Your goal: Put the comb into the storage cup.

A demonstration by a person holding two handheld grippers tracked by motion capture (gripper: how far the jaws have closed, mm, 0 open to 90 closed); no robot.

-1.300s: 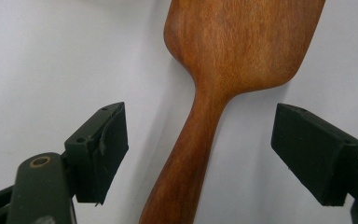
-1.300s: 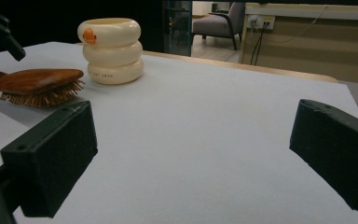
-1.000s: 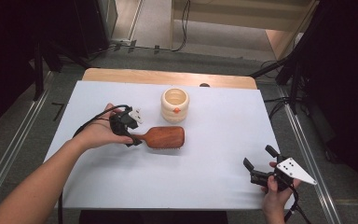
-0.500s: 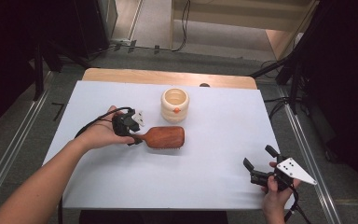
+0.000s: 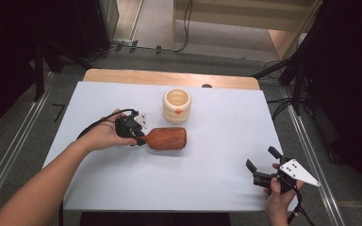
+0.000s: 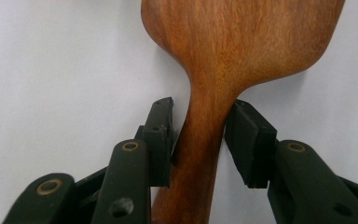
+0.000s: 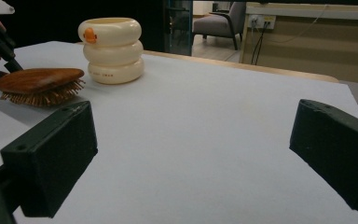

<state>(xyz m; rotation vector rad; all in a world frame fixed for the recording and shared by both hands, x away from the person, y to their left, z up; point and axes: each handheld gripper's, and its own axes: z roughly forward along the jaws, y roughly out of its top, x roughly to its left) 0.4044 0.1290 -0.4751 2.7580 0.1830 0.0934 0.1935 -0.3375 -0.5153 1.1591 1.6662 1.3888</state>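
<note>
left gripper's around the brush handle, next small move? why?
Probably finish closing before any lift. The left gripper has just been closing with the hairbrush handle between its jaws; one pad looks to be touching the wood, the other shows a thin gap. The brush lies bristles down on the white table beside the cream cup. The right gripper waits open, far off.

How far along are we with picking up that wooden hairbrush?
Done: the left gripper has reached the hairbrush, its jaws straddling the handle and just closing in. In hand: the grip itself; the pads look at or nearly on the wood. Left: the lift, since the brush lies bristles down on the white table. Beside it stands the cream cup, maybe its destination. The right gripper waits open.
</note>
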